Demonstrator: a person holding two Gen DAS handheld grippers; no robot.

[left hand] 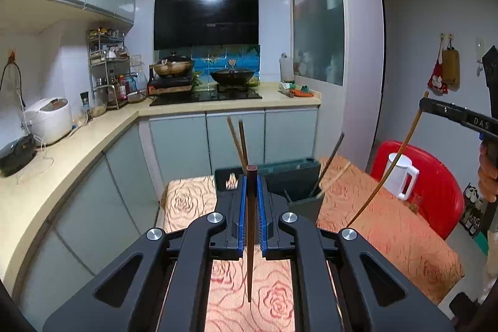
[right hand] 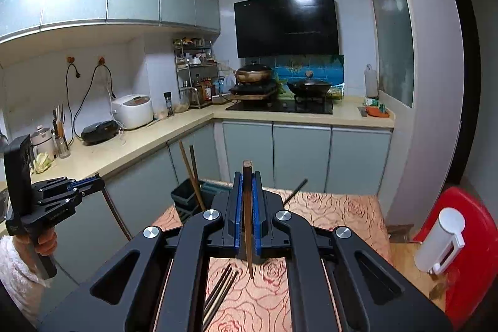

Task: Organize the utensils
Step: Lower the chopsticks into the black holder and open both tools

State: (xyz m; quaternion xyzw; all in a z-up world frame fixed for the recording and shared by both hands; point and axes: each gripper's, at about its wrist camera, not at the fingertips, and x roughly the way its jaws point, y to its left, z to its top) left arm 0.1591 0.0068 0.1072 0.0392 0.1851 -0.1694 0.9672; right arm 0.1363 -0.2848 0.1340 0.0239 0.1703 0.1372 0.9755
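Note:
My left gripper (left hand: 251, 176) is shut on a dark brown chopstick (left hand: 251, 238), held upright above the rose-patterned table (left hand: 389, 226). My right gripper (right hand: 247, 176) is shut on a lighter brown chopstick (right hand: 247, 226), also upright. The right gripper shows in the left wrist view (left hand: 424, 105) with its chopstick (left hand: 386, 170) hanging down. The left gripper shows in the right wrist view (right hand: 98, 179) at the left. A dark utensil holder (left hand: 298, 179) stands at the table's far edge with chopsticks (left hand: 239, 142) standing in it; it also shows in the right wrist view (right hand: 186, 196). Several loose chopsticks (right hand: 219, 291) lie on the table under my right gripper.
A white jug (left hand: 401, 176) stands on the table's right side, in front of a red chair (left hand: 442, 185). A counter (left hand: 77, 151) with a rice cooker (left hand: 49, 119) runs along the left wall. A stove (left hand: 205, 95) with pans is at the back.

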